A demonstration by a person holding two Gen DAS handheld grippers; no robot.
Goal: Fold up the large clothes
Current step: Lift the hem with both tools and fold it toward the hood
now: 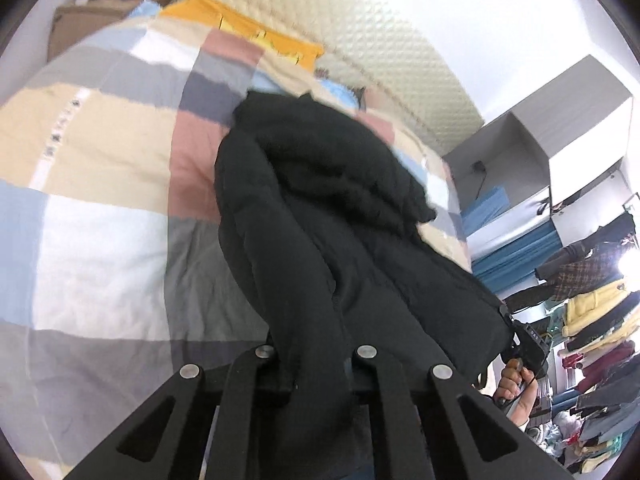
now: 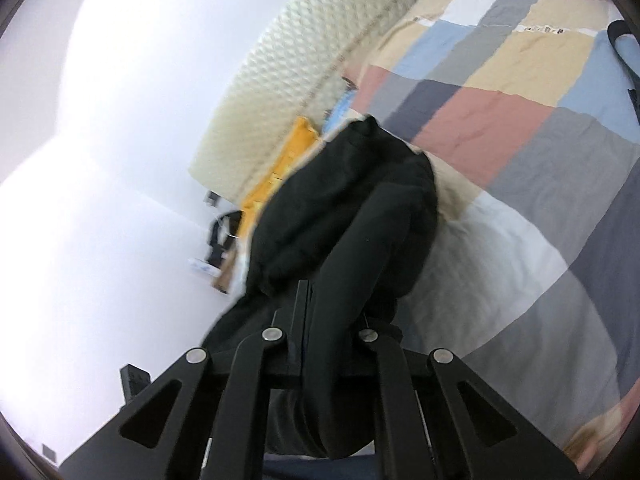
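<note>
Holding the black coat [image 1: 320, 216] up over the bed [image 1: 100, 240], both jaws pinched shut on it; next I lay it flat.

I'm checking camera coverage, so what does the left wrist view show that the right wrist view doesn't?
Only the left wrist view shows the crowded rack of hanging clothes, the grey wall cabinet and the person's hand. Only the right wrist view shows a broad bare white wall. Both show the black padded jacket clamped in the tongs, the patchwork checked bedspread and the yellow pillow.
</note>
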